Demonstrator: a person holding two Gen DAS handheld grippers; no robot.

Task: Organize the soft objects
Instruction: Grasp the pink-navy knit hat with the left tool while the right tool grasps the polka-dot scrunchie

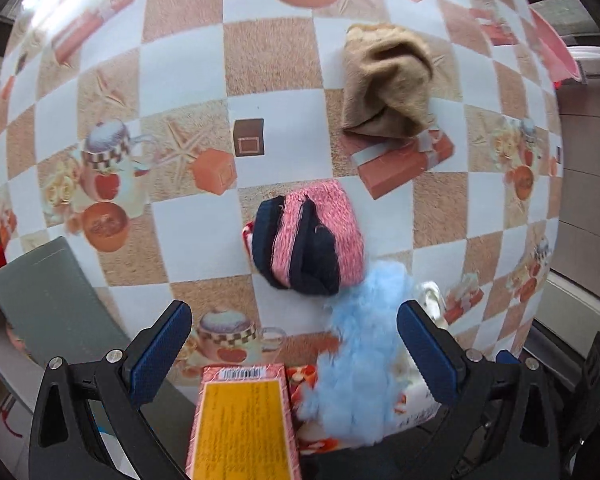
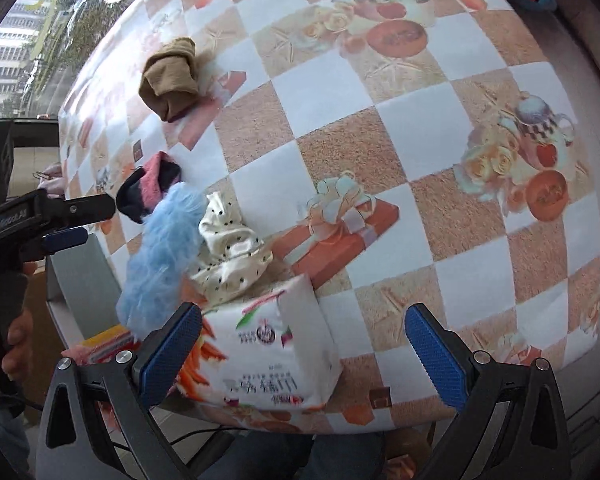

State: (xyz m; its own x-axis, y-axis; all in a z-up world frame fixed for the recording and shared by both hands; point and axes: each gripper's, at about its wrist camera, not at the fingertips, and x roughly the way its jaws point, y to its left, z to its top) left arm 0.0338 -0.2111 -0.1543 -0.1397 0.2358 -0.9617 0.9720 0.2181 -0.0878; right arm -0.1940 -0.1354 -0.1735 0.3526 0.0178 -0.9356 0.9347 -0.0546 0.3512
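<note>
Right-wrist view: rolled sock (image 2: 150,190) lies beyond fluffy item (image 2: 160,252); dotted cloth (image 2: 230,256) right of it; tissue pack (image 2: 268,344) nearest; folded cloth (image 2: 172,78) farthest.

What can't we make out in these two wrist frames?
- Cream dotted cloth: in the left wrist view almost all hidden behind the fluffy blue piece.
- Tissue pack: print blurred and upside down in the right wrist view, unreadable.
- Yellow-labelled box: cut off by the bottom edge in the left wrist view; text too small.
- Grey box: contents not shown.
</note>
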